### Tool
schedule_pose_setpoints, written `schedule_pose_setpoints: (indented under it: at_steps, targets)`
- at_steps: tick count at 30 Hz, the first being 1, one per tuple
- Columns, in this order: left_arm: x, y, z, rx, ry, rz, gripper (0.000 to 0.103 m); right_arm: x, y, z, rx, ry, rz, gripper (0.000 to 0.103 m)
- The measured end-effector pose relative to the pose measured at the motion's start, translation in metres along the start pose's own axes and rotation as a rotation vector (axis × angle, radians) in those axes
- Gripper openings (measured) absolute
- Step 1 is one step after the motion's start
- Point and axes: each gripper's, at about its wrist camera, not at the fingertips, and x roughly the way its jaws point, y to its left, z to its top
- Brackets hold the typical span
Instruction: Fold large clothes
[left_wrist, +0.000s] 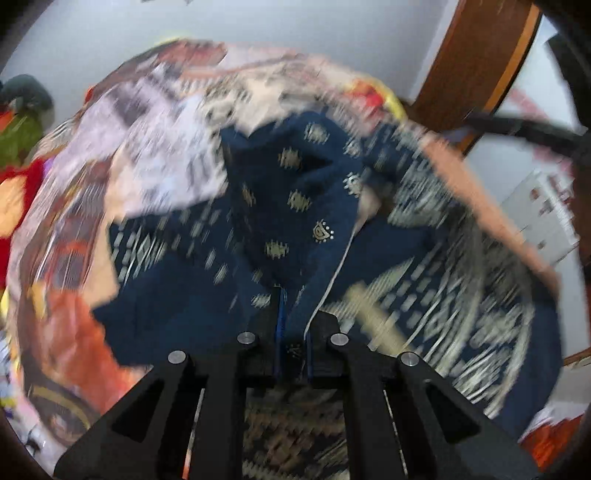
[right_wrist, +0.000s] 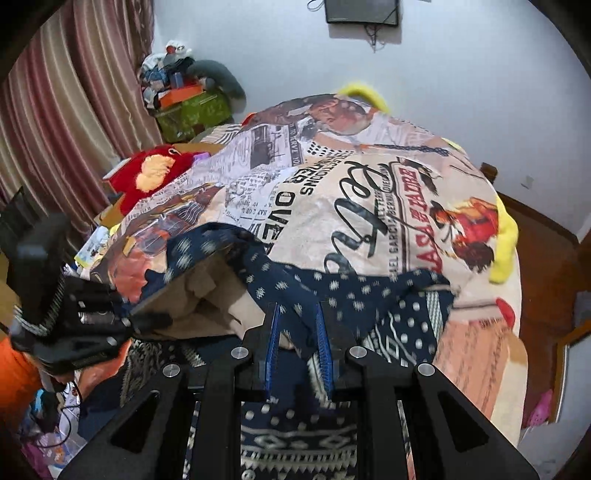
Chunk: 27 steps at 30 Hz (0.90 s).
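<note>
A large navy garment with cream woven patterns (left_wrist: 295, 206) lies bunched on a bed covered by a newspaper-print spread (right_wrist: 369, 206). My left gripper (left_wrist: 293, 332) is shut on a fold of the garment's edge; that view is motion-blurred. My right gripper (right_wrist: 297, 332) is shut on another fold of the same navy garment (right_wrist: 303, 291), with cloth between its blue pads. The left gripper's black body (right_wrist: 77, 321) shows at the left of the right wrist view, holding the garment open so its beige lining (right_wrist: 207, 295) shows.
A red and orange cushion (right_wrist: 147, 173) and a heap of boxes and clothes (right_wrist: 184, 96) lie at the bed's far left by a striped curtain (right_wrist: 66, 122). A yellow plush (right_wrist: 504, 240) hangs over the right edge. A wooden door frame (left_wrist: 480, 55) stands behind.
</note>
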Motion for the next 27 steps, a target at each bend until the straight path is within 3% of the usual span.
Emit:
schedule_pose_setpoints:
  at_steps: [3, 5, 7, 9, 11, 15, 21, 22, 27]
  targets:
    - [-0.003, 0.001, -0.014, -0.011, 0.049, 0.025, 0.013, -0.011, 0.003, -0.013, 0.013, -0.013, 0.003, 0.016]
    - [-0.015, 0.004, -0.014, -0.028, 0.04, 0.025, 0.029, -0.014, 0.007, -0.019, 0.009, -0.021, 0.0, 0.016]
    - [-0.03, 0.007, -0.009, -0.045, -0.001, 0.032, 0.057, -0.017, 0.009, -0.023, 0.006, -0.028, 0.002, 0.016]
    - [-0.047, 0.009, 0.0, -0.046, -0.072, 0.06, 0.065, -0.019, 0.009, -0.026, 0.006, -0.035, 0.004, 0.016]
    - [-0.059, 0.012, 0.013, -0.039, -0.134, 0.11, 0.068, -0.021, 0.009, -0.027, 0.015, -0.044, 0.01, 0.016]
    - [-0.055, 0.036, 0.043, -0.085, -0.166, 0.149, 0.069, -0.022, 0.006, -0.028, 0.037, -0.063, 0.028, 0.016]
    - [-0.001, 0.094, 0.063, -0.189, -0.056, 0.184, 0.07, -0.017, 0.0, -0.024, 0.05, -0.08, 0.043, 0.016]
    - [0.01, 0.106, 0.061, -0.232, -0.035, 0.172, 0.07, -0.014, -0.002, -0.023, 0.056, -0.079, 0.048, 0.016]
    - [0.043, 0.14, 0.044, -0.431, 0.024, -0.044, 0.07, 0.005, -0.005, -0.019, 0.06, -0.06, 0.067, 0.016]
